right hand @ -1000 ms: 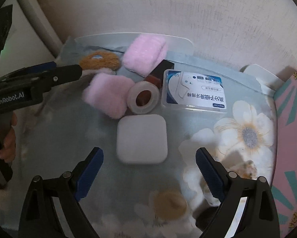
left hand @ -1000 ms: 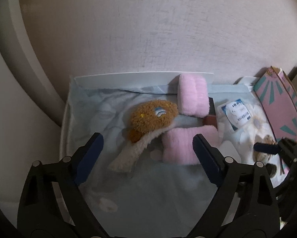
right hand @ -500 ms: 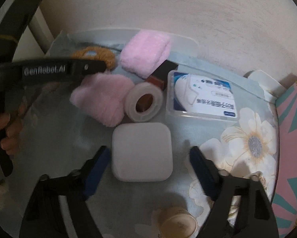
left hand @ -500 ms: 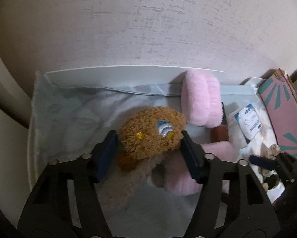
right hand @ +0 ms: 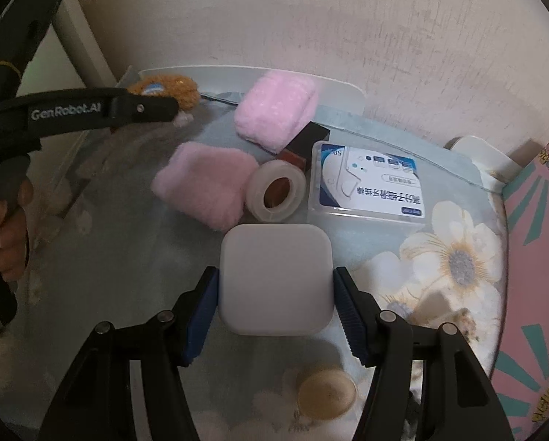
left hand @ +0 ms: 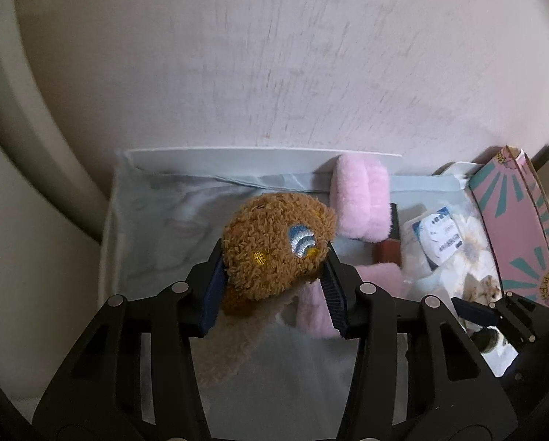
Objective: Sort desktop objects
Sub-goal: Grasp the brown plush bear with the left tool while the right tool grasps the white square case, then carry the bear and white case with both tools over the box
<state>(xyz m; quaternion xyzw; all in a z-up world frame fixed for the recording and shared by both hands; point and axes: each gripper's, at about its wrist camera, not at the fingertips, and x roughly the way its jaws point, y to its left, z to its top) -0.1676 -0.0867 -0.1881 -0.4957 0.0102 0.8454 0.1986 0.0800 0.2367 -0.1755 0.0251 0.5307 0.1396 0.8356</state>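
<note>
My left gripper [left hand: 272, 283] is shut on a brown plush toy [left hand: 274, 246] with a cream strap hanging below it; the toy looks raised off the glass tabletop [left hand: 156, 242]. My right gripper [right hand: 274, 305] is shut on a white rounded square case [right hand: 276, 279] that rests on the tabletop [right hand: 127, 275]. In the right wrist view the left gripper [right hand: 164, 104] and the plush toy [right hand: 168, 88] show at the far left.
Two pink fluffy items [right hand: 278, 110] [right hand: 208, 187], a tape roll [right hand: 276, 193], a dark red box [right hand: 305, 141] and a clear plastic box with a blue label [right hand: 366, 187] lie ahead. A pink patterned box [right hand: 531, 257] stands right. A wall is behind.
Both grippers moved forward and closed: the left onto the brown plush toy, which has risen slightly, the right onto the white square case.
</note>
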